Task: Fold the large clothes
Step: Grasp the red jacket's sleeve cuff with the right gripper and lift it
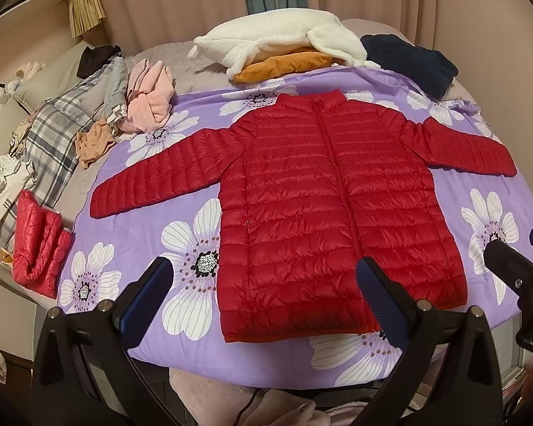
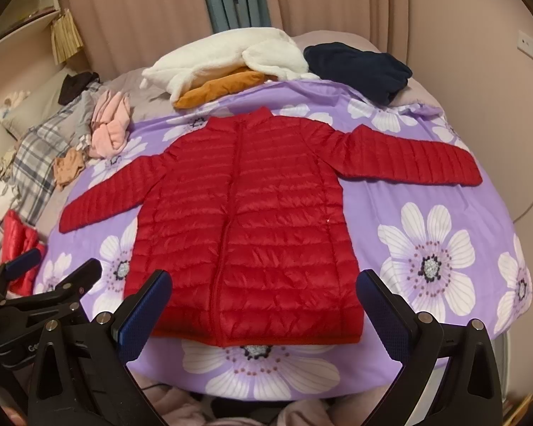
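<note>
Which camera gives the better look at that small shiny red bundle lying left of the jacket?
The left wrist view: the red bundle lies whole and unobstructed beside the jacket. In the right wrist view it sits at the frame's edge, partly hidden behind the left gripper.

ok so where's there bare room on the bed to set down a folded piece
Bare purple flowered sheet lies right of the red quilted puffer jacket, below its right sleeve, and again below its left sleeve. Crowded: the pink-and-plaid clothes heap on the left and the white fleece pile beyond the collar.

Jacket hem [image 1: 369, 326] behind left fingers [image 1: 382, 301]
</note>
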